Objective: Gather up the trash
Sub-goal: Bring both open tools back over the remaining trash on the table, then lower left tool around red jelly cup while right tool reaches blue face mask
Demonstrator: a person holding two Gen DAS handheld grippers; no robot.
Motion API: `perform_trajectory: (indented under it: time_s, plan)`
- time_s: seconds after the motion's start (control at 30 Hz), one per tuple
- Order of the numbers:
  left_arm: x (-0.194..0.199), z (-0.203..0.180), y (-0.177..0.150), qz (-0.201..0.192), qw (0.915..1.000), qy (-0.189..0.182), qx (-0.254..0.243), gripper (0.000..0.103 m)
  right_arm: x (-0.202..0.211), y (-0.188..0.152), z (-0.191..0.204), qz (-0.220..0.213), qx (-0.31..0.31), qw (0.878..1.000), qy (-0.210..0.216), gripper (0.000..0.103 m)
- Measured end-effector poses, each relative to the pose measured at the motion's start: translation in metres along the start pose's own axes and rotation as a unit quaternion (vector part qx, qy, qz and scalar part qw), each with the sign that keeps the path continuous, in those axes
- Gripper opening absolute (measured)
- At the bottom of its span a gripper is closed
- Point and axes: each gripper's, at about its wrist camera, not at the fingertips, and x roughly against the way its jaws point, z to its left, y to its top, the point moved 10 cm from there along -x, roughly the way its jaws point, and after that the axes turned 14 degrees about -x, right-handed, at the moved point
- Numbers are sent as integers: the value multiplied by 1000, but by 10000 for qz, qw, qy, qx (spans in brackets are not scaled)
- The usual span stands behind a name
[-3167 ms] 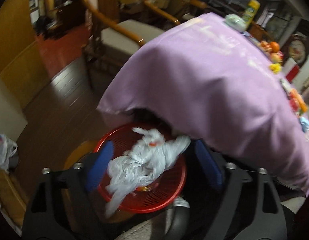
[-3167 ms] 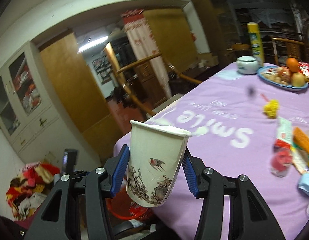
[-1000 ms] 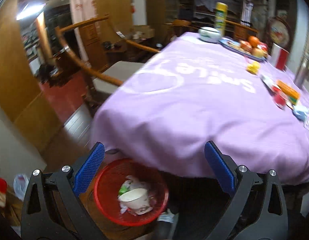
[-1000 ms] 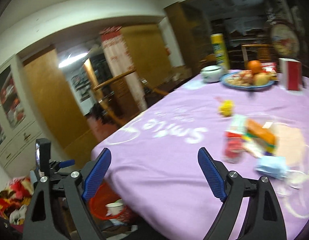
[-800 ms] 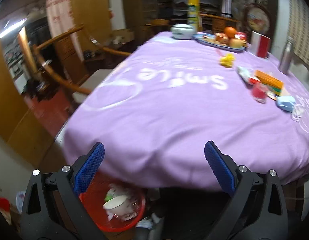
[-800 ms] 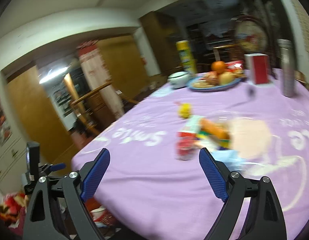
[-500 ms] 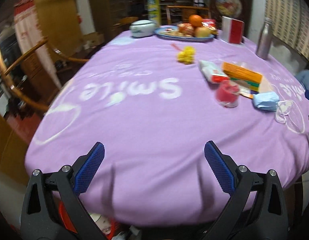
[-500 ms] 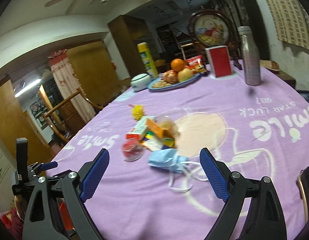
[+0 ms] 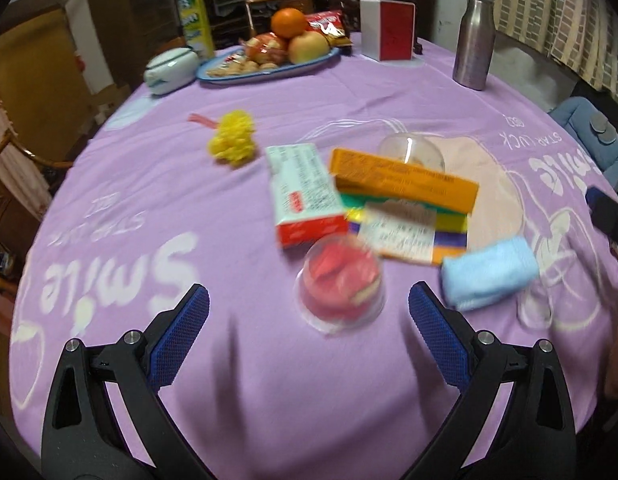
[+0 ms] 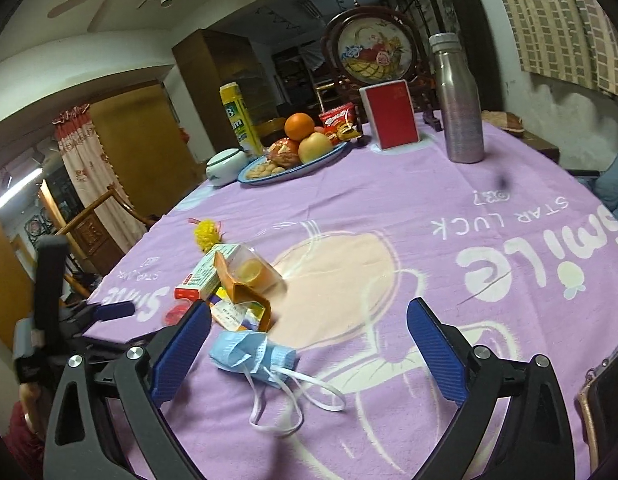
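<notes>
Two open grippers hang over a round table point(image 9: 157, 208) covered in a purple cloth printed with white lettering.

From the left wrist view, the left gripper point(image 9: 309, 324) has its blue fingers point(image 9: 179, 334) spread wide with nothing between them. Just ahead of them sits a clear plastic cup point(image 9: 341, 284) with something red inside, blurred. Beyond it lie a white-and-red carton point(image 9: 305, 194), an orange box point(image 9: 403, 180) resting on a multicoloured pack point(image 9: 449, 222), and a paper slip point(image 9: 397, 232) on top of that pack. A second clear cup point(image 9: 411, 152) lies on its side behind the orange box. A folded blue face mask point(image 9: 489, 272) lies to the right of the red cup, apart from it. A yellow pompom point(image 9: 233, 142) sits alone further back. At the far edge stand a blue fruit plate point(image 9: 269, 70), a red-and-white box point(image 9: 387, 28) and a steel bottle point(image 9: 475, 38).

From the right wrist view, the right gripper point(image 10: 309, 336) has just been opening and now stands at full spread, holding nothing. The blue face mask point(image 10: 253, 354) lies on the cloth between and just ahead of its fingers point(image 10: 437, 354), white ear loops trailing toward the camera. The carton pile point(image 10: 229, 284) sits beyond it, with the left gripper point(image 10: 113, 310) visible at the left edge of the table.
</notes>
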Motion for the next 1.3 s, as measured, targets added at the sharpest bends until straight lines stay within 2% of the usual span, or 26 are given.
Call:
perform_trajectory:
  time_s: [0.17,0.3,0.47,0.6,0.67,0.87,1.07,1.3]
  plan:
    - [-25,1,12,136,9996,-186,149,96,-2,-3,7,20,129,9999,46,97]
    - [-36,12,5,347,9977,-333,484,96,0,-7,14,-8,333,9994,73,97]
    - [-33,42,-23,575,9962,-214,617,97,1,-6,15,-14,330,9994,106,97]
    - [-23,72,-48,565,9937,-165,953,96,1,-7,14,35,232,9996,166,97]
    - [-20,75,-50,500,9931,-186,1044,96,0,-7,13,49,215,9996,152,97]
    - [-25,69,-46,650,9947,140,789,97,0,-10,18,-48,468,9988,-95,97]
    - [-24,71,-48,639,9944,47,843,96,-2,-15,24,55,716,9972,-185,97]
    - [-24,70,-47,640,9944,41,843,96,-16,-29,34,481,1095,9925,-238,97]
